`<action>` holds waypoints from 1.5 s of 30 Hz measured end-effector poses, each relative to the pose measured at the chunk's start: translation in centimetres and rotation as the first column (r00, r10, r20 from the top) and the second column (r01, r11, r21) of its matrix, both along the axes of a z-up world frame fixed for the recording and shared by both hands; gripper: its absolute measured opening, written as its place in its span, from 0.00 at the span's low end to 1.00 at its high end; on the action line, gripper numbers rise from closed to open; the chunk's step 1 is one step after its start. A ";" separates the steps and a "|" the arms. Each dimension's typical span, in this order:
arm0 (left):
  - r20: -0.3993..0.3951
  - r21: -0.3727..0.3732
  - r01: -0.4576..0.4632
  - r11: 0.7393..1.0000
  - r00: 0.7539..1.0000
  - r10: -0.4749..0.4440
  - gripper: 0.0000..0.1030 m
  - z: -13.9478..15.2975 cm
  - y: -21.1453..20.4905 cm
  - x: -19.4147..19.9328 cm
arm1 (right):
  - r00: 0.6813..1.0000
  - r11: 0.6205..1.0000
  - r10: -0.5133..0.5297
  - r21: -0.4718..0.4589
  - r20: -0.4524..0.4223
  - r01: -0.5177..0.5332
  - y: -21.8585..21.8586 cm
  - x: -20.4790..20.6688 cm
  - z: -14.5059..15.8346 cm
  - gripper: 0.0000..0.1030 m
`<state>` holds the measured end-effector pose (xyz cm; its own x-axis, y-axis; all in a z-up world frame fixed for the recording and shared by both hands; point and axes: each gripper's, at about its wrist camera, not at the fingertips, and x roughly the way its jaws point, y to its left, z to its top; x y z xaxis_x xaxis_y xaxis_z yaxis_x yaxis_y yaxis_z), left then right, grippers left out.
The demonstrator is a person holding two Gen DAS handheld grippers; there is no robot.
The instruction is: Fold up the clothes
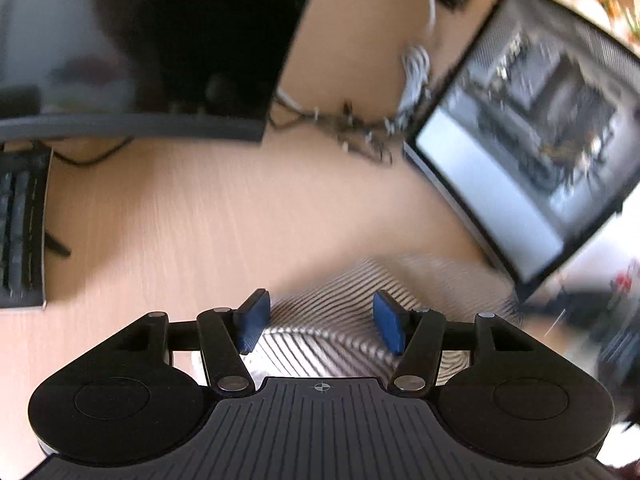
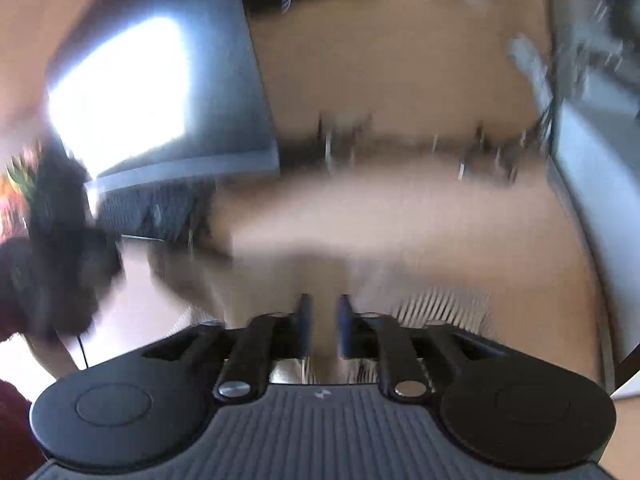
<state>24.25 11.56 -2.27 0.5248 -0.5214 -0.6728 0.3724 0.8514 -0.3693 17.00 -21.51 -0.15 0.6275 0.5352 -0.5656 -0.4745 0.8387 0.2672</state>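
In the left wrist view a black-and-white striped cloth [image 1: 404, 276] lies on the wooden desk [image 1: 192, 216], close under the camera. My left gripper [image 1: 320, 320] hangs over it with its blue pads [image 1: 254, 318] apart; the cloth shows between and below them, and neither pad presses on it. The right wrist view is badly blurred. There my right gripper [image 2: 325, 324] shows a narrow gap between its pads with only bare desk behind it. An edge of the striped cloth [image 2: 440, 304] sits just to its right.
A dark monitor [image 1: 180, 48] stands at the back left and a lit screen [image 1: 520, 140] at the right, with a tangle of cables [image 1: 360, 128] between them. A black keyboard [image 1: 20, 228] lies at the left edge. A dark blurred shape [image 2: 52, 256] fills the right view's left side.
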 end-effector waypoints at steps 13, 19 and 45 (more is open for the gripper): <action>-0.017 0.152 0.012 0.988 1.000 -0.010 0.71 -2.0 0.9 -2.0 | 0.992 0.972 -0.064 -0.234 -0.109 0.037 2.0 2.8 -7.6 0.79; -0.199 -0.044 -0.100 0.994 0.976 0.089 0.85 -0.7 4.2 -1.4 | 0.993 0.967 -0.062 -0.251 -0.096 0.036 2.3 2.6 -7.0 0.80; -0.369 -0.134 -0.117 0.984 0.927 0.060 0.77 -3.7 0.6 2.9 | 0.975 0.975 -0.169 -0.172 -0.145 0.143 -0.4 4.6 -8.2 0.70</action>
<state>27.13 12.15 -5.96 0.3087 -0.5946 -0.7424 0.1148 0.7981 -0.5915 21.62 -21.93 -8.32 0.5919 0.3327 -0.7342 -0.2966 0.9368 0.1854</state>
